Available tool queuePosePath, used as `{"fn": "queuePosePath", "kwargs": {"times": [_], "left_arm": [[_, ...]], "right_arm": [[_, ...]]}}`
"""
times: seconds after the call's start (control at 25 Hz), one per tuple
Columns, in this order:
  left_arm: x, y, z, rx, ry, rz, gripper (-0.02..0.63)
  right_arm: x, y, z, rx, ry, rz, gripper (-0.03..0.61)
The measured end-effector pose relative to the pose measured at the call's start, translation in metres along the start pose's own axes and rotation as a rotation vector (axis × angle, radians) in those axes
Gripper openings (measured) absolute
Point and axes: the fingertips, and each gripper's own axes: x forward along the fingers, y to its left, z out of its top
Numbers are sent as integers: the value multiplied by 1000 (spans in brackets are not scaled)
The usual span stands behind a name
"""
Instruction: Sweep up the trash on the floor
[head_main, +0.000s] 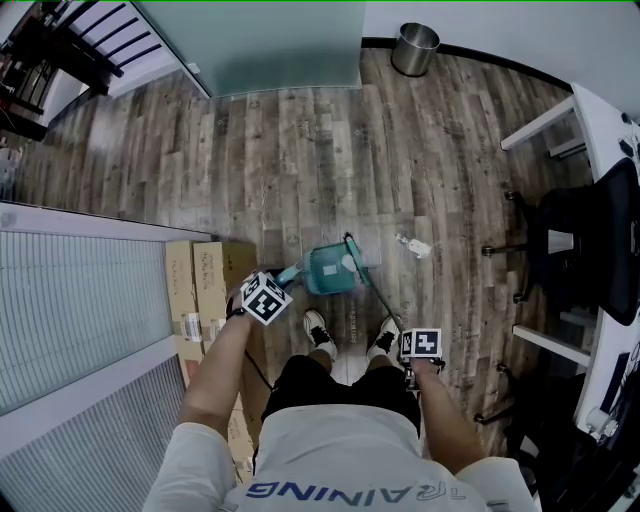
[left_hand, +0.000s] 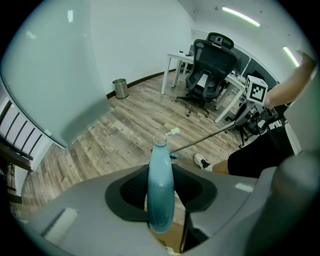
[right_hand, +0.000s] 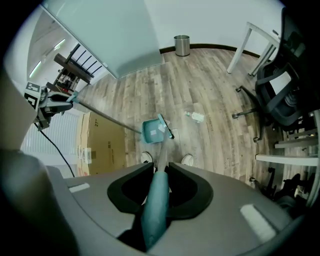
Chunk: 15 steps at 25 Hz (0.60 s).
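Clamping the broom handle (right_hand: 155, 210), the right gripper (right_hand: 160, 172) hangs behind the dustpan (head_main: 335, 270); the left gripper (left_hand: 160, 170) pinches the dustpan handle (left_hand: 160, 195). The trash (head_main: 415, 246) lies on the floor beyond the dustpan's right rim, on the right gripper's side.

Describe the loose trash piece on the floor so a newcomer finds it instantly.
Start at the black office chair on the wood floor and look toward the teal dustpan. Between them lies a small pale scrap. It lies alone on bare boards, unlike the white piece inside the dustpan.
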Motion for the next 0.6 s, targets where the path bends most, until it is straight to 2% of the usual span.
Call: {"fn": "queuePosePath", "kwargs": {"times": [0.16, 0.32, 0.44, 0.6], "left_arm": [[0, 0, -1, -2, 7, -4, 144], [1, 1, 0, -5, 8, -5, 144], [2, 1, 0, -9, 11, -5, 144], [3, 0, -1, -9, 16, -5, 143]], "right_arm": [[2, 26, -11, -7, 20, 78, 107], [-3, 34, -10, -22, 16, 111, 107], [-10, 21, -2, -24, -1, 109, 107], [-20, -11, 12, 13, -47, 59, 107]]}}
